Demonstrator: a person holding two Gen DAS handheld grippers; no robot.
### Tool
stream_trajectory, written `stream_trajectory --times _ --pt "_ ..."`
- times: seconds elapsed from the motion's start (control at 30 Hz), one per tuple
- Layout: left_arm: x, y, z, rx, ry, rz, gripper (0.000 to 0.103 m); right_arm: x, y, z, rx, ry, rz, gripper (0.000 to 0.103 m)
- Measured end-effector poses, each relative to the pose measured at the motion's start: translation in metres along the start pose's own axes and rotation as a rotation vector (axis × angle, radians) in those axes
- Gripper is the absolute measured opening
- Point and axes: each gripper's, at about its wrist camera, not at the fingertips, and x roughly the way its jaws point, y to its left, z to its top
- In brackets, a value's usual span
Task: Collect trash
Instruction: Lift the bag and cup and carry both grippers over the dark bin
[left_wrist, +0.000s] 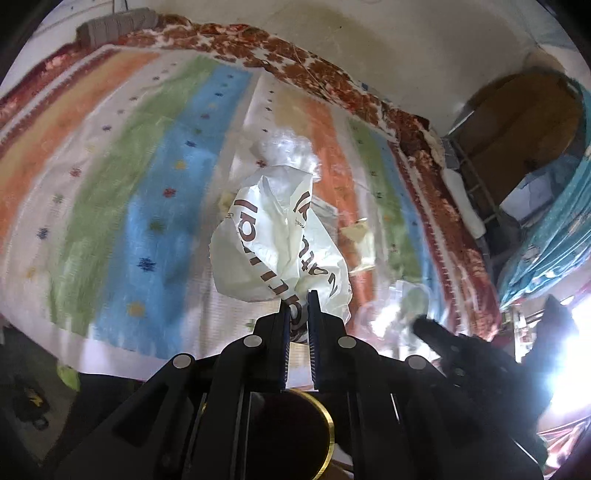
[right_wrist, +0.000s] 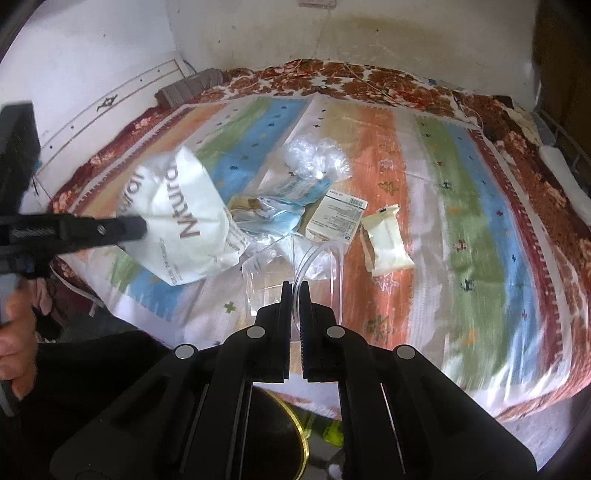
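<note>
My left gripper (left_wrist: 298, 301) is shut on a white plastic bag (left_wrist: 273, 240) with brown lettering and holds it above the striped bedspread (left_wrist: 147, 206). The bag also shows in the right wrist view (right_wrist: 184, 218), with the left gripper (right_wrist: 140, 227) at its edge. My right gripper (right_wrist: 294, 291) is shut on the rim of a clear plastic container (right_wrist: 295, 273) lying on the bed. Behind it lie a small white carton (right_wrist: 338, 218), a cream wrapper (right_wrist: 386, 240), blue-white packets (right_wrist: 280, 206) and crumpled clear plastic (right_wrist: 317, 157).
The bed fills both views, with a red floral blanket (right_wrist: 369, 81) along its far edge against a white wall. A grey pillow-like roll (right_wrist: 192, 88) lies at the far left corner. A wooden cupboard (left_wrist: 517, 122) and blue cloth (left_wrist: 561, 221) stand right of the bed.
</note>
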Motion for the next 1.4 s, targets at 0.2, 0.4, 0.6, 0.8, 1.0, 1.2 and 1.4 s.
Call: stream_trajectory --times 0.2,0.4,0.6,0.8,1.0,1.2,1.4 --pt "-0.021 -0.016 -0.011 0.1 -0.07 0.031 0.008 -0.02 0.009 -0.022 0.009 -0.026 0.015 0.003" --pt "-0.028 -0.02 -0.026 0.154 -0.084 0.064 0.008 -0.037 0.015 -0.039 0.018 -0.054 0.011 0.003" --pt "-0.04 -0.027 -0.048 0.217 -0.101 0.073 0.008 -0.052 0.02 -0.059 0.037 -0.08 0.005 0.003" --pt "-0.051 -0.042 -0.084 0.355 -0.138 0.164 0.008 -0.055 0.026 -0.075 0.04 -0.077 0.004 0.003" --pt "-0.054 -0.04 -0.108 0.378 -0.106 0.16 0.008 -0.054 0.034 -0.094 0.03 -0.058 -0.004 0.003" --pt "-0.052 -0.036 -0.133 0.373 -0.063 0.176 0.008 -0.045 0.042 -0.119 0.025 -0.003 -0.012 0.003" --pt "-0.036 -0.028 -0.155 0.34 0.036 0.196 0.008 -0.032 0.049 -0.147 0.044 0.074 -0.002 0.003"
